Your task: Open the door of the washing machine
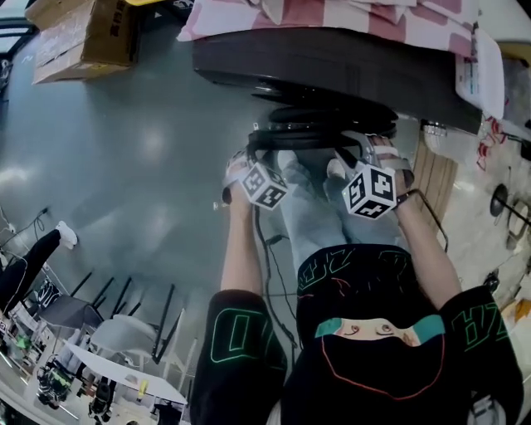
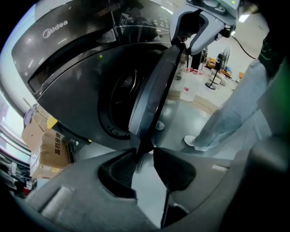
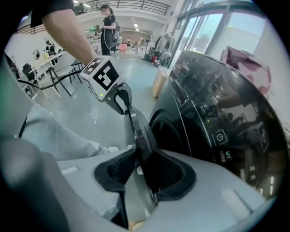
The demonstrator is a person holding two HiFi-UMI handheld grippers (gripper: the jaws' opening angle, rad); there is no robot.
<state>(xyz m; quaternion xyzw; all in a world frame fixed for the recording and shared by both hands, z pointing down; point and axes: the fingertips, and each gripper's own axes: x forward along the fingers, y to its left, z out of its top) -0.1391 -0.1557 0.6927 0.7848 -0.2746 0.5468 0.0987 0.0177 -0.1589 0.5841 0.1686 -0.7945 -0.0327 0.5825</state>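
The washer (image 2: 59, 59) door (image 2: 152, 99) is held ajar, drum (image 2: 127, 84) dark; its rim is pinched by left gripper (image 2: 144, 153) and right gripper (image 3: 144, 156)

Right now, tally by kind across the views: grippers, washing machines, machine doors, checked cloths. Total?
grippers: 2 (left gripper, right gripper)
washing machine: 1
door: 1, ajar
checked cloth: 1, lying on top of the machine
Total: 5
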